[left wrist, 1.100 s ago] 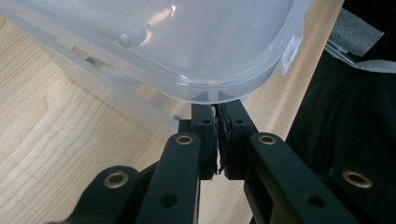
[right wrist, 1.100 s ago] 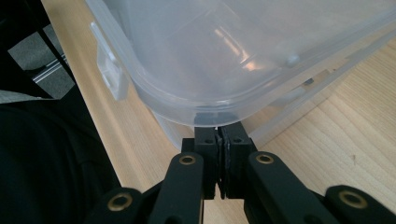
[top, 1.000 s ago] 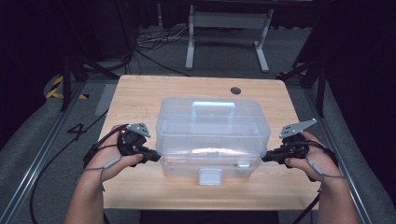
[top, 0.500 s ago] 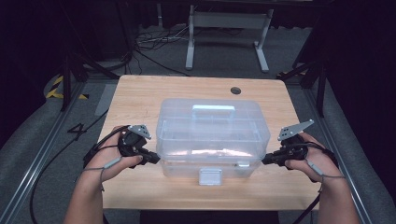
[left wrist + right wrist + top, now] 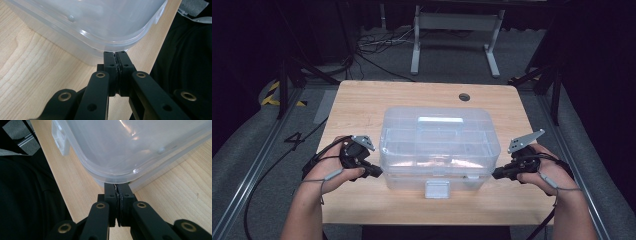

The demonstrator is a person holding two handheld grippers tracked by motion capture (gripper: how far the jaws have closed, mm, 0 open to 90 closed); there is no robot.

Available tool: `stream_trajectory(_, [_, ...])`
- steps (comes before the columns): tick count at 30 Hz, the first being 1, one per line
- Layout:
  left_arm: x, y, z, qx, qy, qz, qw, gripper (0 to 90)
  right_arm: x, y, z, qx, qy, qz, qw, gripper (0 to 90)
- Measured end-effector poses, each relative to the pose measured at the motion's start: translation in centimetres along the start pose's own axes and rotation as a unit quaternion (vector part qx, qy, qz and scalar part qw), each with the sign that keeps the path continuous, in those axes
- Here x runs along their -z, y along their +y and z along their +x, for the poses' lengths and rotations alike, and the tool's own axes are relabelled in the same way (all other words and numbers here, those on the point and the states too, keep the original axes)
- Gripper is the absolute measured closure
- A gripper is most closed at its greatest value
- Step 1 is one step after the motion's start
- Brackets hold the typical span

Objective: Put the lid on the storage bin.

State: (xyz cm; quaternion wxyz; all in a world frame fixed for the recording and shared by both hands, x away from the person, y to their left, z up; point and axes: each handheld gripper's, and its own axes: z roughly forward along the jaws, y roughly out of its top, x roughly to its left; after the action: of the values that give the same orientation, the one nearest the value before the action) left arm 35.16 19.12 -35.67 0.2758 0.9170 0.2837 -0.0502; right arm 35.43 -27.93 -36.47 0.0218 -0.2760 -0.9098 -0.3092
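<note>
Both pairs of jaws are pressed together with nothing between them. The left gripper (image 5: 374, 171) has its tips under the box (image 5: 439, 145) lid's rim at the near left corner; the right gripper (image 5: 497, 174) does likewise at the near right corner. The clear box sits mid-worktop (image 5: 362, 100), latch facing the person. No readable writing.

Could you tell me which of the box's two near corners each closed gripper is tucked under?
The left gripper sits under the lid rim at the clear plastic box's near-left corner; the right gripper is at the near-right corner, on the far side of the front latch.
</note>
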Motion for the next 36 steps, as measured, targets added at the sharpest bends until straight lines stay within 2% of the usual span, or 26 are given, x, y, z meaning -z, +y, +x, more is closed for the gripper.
stream_trajectory(22, [-0.70,-0.07,0.27,0.002,0.002,0.031,0.9995,87.0,-0.28,-0.23,-0.02,-0.003,0.002,0.029,0.9996,87.8])
stream_trajectory(29, [-0.74,-0.09,0.21,0.006,0.005,0.032,0.9994,86.9,-0.35,-0.28,0.03,-0.002,0.000,0.031,0.9995,87.6])
stream_trajectory(36, [-0.81,-0.21,0.34,0.009,-0.003,0.029,0.9995,85.3,-0.33,-0.45,-0.08,-0.006,0.008,0.027,0.9996,86.3])
